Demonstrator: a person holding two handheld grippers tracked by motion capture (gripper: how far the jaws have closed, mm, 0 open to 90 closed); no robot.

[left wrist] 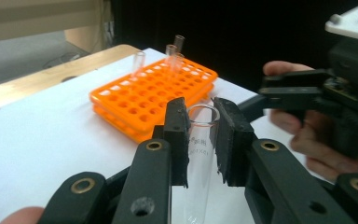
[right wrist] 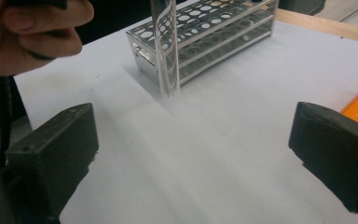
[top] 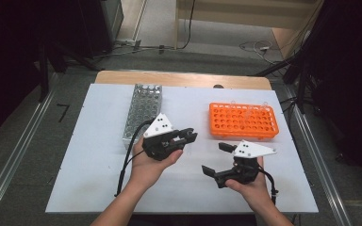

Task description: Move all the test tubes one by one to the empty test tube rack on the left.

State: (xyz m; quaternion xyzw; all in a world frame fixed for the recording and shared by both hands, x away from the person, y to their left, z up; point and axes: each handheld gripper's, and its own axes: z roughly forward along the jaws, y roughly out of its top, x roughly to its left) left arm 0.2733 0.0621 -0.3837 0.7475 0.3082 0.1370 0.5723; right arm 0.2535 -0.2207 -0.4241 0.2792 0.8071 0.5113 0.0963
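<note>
My left gripper [top: 191, 135] is shut on a clear glass test tube [left wrist: 200, 154], which stands upright between the pads with its open mouth just above them. In the right gripper view the same tube [right wrist: 165, 46] hangs from above, its rounded bottom a little over the white sheet. My right gripper [top: 215, 158] stands wide open beside it with nothing between its jaws [right wrist: 193, 140]. An orange tube rack [top: 243, 120] lies to the right and carries a few empty tubes [left wrist: 179, 44] at its far end. A metal tube rack [top: 143, 110] sits to the left.
A white sheet [top: 99, 155] covers the wooden table, whose bare edge [top: 184, 79] runs along the back. The hands sit between the two racks, nearer the front. Cables trail from both grippers toward the front edge.
</note>
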